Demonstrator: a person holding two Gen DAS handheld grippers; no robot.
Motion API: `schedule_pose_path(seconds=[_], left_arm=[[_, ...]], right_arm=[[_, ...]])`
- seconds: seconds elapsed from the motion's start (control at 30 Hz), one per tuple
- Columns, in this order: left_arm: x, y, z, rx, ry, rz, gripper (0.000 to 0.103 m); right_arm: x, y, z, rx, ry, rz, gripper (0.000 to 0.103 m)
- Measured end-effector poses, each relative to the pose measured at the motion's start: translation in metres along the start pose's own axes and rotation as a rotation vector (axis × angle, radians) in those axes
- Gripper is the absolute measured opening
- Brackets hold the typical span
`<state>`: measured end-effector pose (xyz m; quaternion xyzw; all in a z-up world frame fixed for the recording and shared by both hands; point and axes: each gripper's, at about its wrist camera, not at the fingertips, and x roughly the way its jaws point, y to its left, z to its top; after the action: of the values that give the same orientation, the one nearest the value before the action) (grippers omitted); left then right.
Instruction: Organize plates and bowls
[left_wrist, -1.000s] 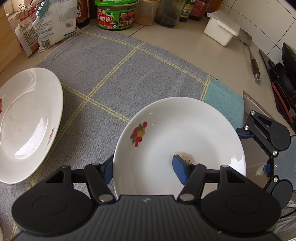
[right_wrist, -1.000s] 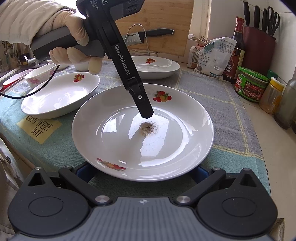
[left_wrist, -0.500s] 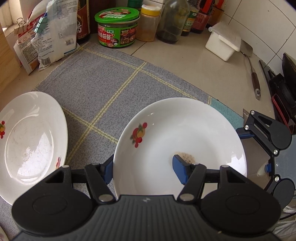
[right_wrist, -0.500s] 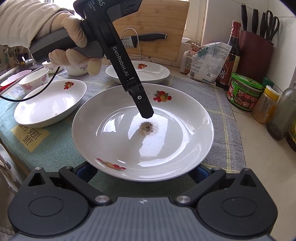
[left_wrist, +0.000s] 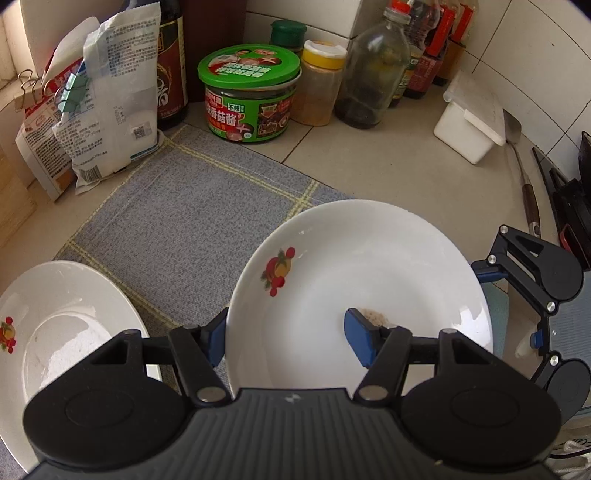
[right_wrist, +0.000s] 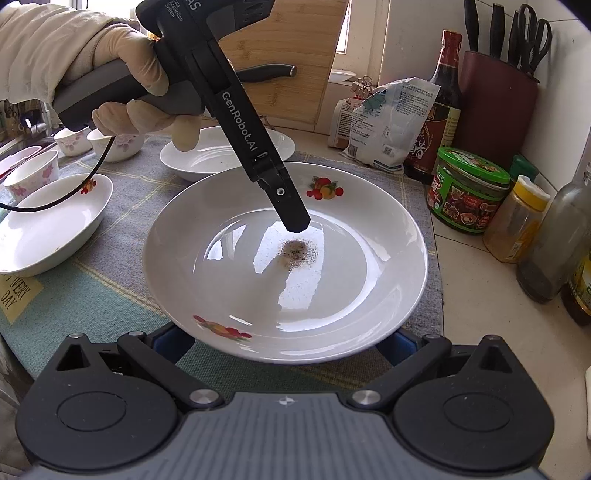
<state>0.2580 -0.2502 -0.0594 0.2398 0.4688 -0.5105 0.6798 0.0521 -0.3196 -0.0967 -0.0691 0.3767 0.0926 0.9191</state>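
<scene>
- Left gripper (left_wrist: 286, 341): jaws narrow, clamped across the plate (left_wrist: 369, 266) rim, one finger outside, one inside the dish.
- Right gripper (right_wrist: 284, 345): fingers under the plate's near rim; grip cannot be told.
- Plate: above the grey mat (left_wrist: 192, 221), beside a second plate (left_wrist: 55, 332).

3 white plates (right_wrist: 284, 266), 3 small bowls (right_wrist: 33, 177), 2 tongs (left_wrist: 284, 341), 3 jars (right_wrist: 465, 188), approx.

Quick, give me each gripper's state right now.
Left gripper: shut on the rim of the fruit-print plate, one finger inside, one outside.
Right gripper: at the same plate's opposite rim; fingertips hidden beneath it, cannot tell.
</scene>
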Motion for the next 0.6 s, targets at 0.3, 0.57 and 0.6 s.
schedule_pose_path(seconds=[0.3, 0.57, 0.6], left_arm=[[0.017, 0.006, 0.019, 0.013, -0.004, 0.018, 0.063], [0.031, 0.008, 0.027, 0.02, -0.013, 0.021, 0.063], [0.032, 0.009, 0.028, 0.021, -0.015, 0.022, 0.063]], right_arm=[[0.015, -0.022, 0.006, 0.04, 0.013, 0.005, 0.103], [0.023, -0.032, 0.009, 0.049, 0.025, -0.013, 0.103], [0.024, -0.033, 0.009, 0.053, 0.026, -0.013, 0.103]])
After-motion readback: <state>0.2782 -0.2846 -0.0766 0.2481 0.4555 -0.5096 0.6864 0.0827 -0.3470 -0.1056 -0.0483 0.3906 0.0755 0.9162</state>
